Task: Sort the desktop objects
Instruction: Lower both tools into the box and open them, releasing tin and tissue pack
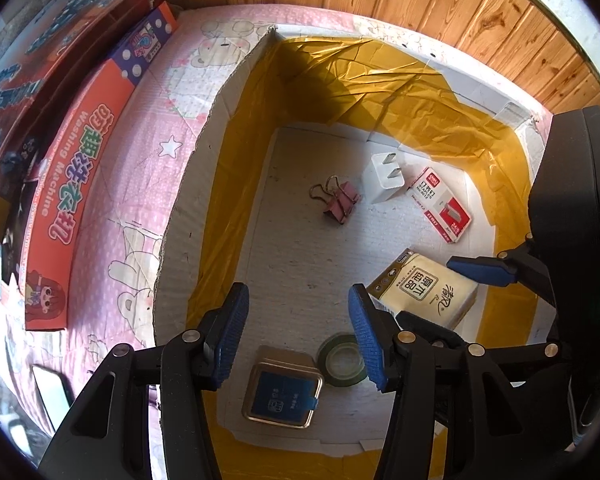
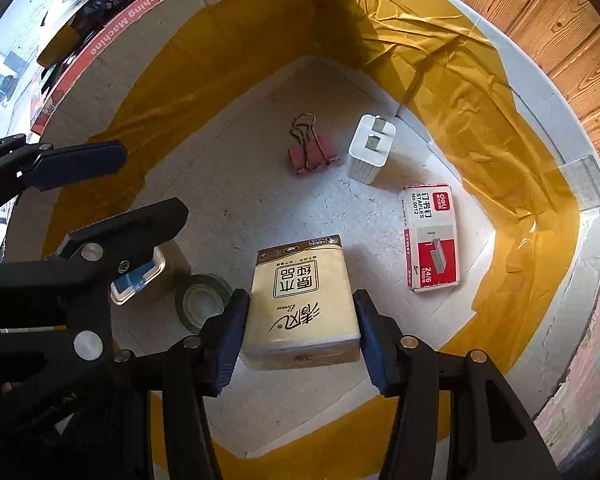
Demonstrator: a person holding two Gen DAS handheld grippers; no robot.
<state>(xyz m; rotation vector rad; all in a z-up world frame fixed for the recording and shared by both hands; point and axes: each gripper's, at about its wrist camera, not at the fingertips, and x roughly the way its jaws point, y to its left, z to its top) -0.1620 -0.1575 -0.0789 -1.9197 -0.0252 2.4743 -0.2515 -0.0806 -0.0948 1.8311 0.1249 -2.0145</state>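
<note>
Our right tongs (image 2: 300, 330) straddle the tissue pack (image 2: 300, 300) on the cardboard box (image 2: 556, 120) floor, pads at its sides, though we cannot tell whether they grip. Our left tongs (image 1: 298, 332) hang open, holding nothing, above the metal tin (image 1: 282, 386) and green tape roll (image 1: 340, 360).

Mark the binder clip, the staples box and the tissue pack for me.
binder clip (image 2: 313, 155), right wrist view, on its pink body.
staples box (image 2: 431, 236), right wrist view, middle of its top face.
tissue pack (image 2: 300, 300), right wrist view, middle of its printed top.
</note>
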